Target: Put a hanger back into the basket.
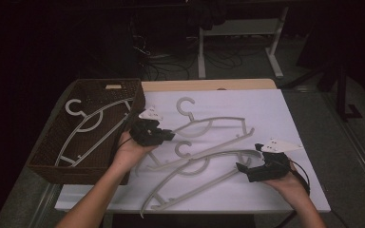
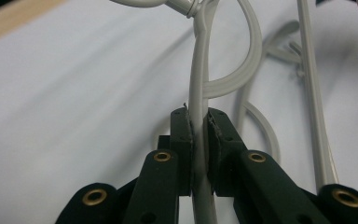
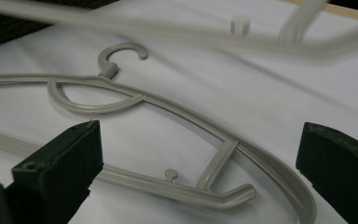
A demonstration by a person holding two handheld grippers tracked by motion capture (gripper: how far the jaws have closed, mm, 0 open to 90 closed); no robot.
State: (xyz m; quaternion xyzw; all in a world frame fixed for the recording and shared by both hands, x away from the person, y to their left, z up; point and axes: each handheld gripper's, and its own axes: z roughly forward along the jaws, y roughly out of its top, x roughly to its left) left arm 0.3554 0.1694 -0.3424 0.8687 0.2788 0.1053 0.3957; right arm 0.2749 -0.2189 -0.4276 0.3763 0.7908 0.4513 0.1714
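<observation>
Holding the upper hanger (image 2: 196,79) by its arm, my left claw (image 1: 164,135) is clamped beside the wicker basket (image 1: 47,159). My right claw (image 1: 242,167) stands wide at the near hanger (image 3: 177,105), whose long axis runs leftward across the white surface (image 1: 275,109).

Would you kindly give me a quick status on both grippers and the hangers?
Left gripper shut on far hanger. Right gripper open over near hanger. One hanger in basket. Nothing in the way.
</observation>
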